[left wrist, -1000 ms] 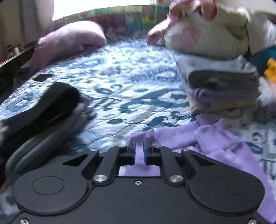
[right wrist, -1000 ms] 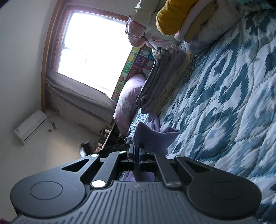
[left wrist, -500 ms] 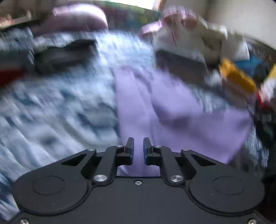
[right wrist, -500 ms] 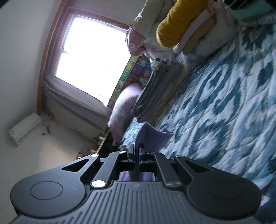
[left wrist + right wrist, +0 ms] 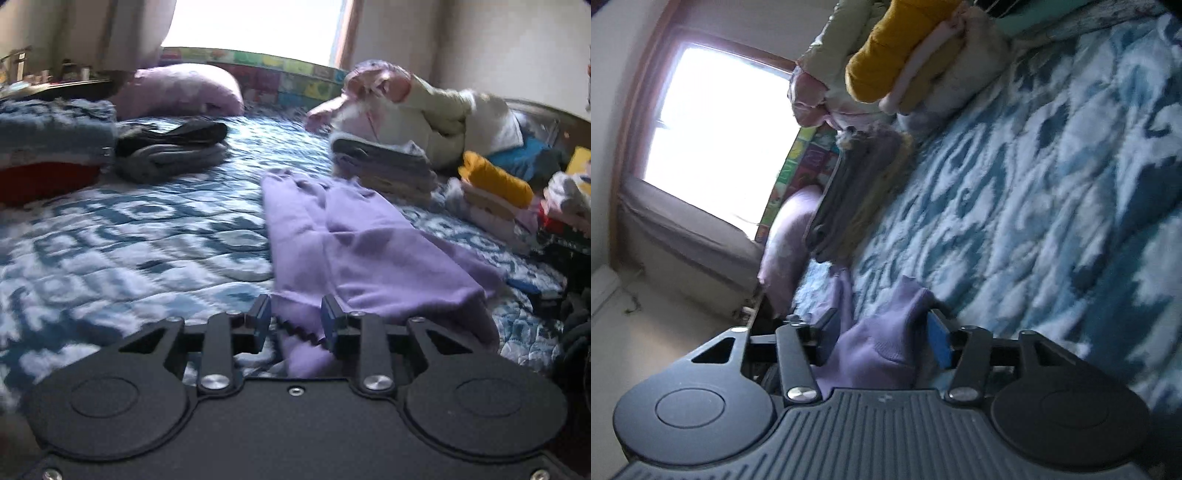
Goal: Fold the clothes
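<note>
A lilac garment (image 5: 354, 243) lies stretched out lengthwise on the blue-and-white quilt (image 5: 140, 243), its near hem under my left gripper (image 5: 295, 319). The left jaws stand apart, with the hem between them but not pinched. In the right wrist view the same lilac garment (image 5: 879, 347) bunches between the open jaws of my right gripper (image 5: 882, 332), loose, with the blue pad (image 5: 938, 343) clear of the cloth.
Folded stacks surround the garment: grey and black pieces (image 5: 173, 147) at back left, a blue and red pile (image 5: 48, 147) at far left, a grey-lilac stack (image 5: 384, 166) behind, a yellow-topped stack (image 5: 491, 188) at right. A lilac pillow (image 5: 177, 88) lies under the window.
Both grippers were shut on the lilac garment and have now opened. The left gripper pulled back and up, so the garment now lies stretched out on the quilt.
</note>
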Tool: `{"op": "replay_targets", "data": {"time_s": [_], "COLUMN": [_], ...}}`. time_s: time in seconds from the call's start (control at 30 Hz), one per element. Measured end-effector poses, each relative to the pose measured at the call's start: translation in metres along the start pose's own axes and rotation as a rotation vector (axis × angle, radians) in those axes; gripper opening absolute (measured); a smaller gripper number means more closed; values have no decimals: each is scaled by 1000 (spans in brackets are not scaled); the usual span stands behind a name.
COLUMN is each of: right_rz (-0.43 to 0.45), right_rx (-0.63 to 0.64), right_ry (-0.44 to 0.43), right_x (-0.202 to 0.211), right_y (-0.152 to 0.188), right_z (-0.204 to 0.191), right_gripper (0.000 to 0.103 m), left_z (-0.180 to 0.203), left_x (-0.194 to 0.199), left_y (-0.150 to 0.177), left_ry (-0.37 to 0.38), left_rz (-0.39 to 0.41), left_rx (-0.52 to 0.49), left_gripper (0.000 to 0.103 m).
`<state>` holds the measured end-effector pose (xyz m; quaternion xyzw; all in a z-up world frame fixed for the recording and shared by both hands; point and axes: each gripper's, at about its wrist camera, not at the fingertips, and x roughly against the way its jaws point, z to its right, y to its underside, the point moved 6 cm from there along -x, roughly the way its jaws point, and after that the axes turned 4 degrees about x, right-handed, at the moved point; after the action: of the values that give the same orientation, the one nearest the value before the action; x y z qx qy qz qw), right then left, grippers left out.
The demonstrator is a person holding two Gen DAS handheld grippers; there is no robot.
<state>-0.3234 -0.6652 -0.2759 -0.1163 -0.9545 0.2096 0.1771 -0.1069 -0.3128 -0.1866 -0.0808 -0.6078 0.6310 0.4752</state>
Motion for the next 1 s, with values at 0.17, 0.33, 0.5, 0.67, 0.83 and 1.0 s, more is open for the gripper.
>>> {"op": "replay_targets", "data": {"time_s": [0.17, 0.33, 0.5, 0.67, 0.83, 1.0], "right_rz": [-13, -29, -81, -27, -26, -43], "right_rx": [41, 108, 182, 222, 324, 405], "right_ry": [58, 94, 97, 97, 60, 59], "right_x": [2, -12, -34, -29, -34, -46], "right_y": [8, 14, 20, -1, -22, -24], "right_z": [-3, -7, -13, -46, -96, -134], "right_gripper": [60, 66, 17, 14, 14, 14], "left_z": [3, 17, 35, 50, 40, 52], "left_x": [13, 4, -53, -29, -32, -43], "left_y": [-9, -13, 40, 32, 35, 53], "left_ry": [22, 81, 45, 55, 77, 59], "left_rz": [57, 65, -95, 21, 0, -34], "left_rx": [20, -19, -261, -362, -294, -407], "left_gripper": [28, 28, 27, 27, 27, 27]}}
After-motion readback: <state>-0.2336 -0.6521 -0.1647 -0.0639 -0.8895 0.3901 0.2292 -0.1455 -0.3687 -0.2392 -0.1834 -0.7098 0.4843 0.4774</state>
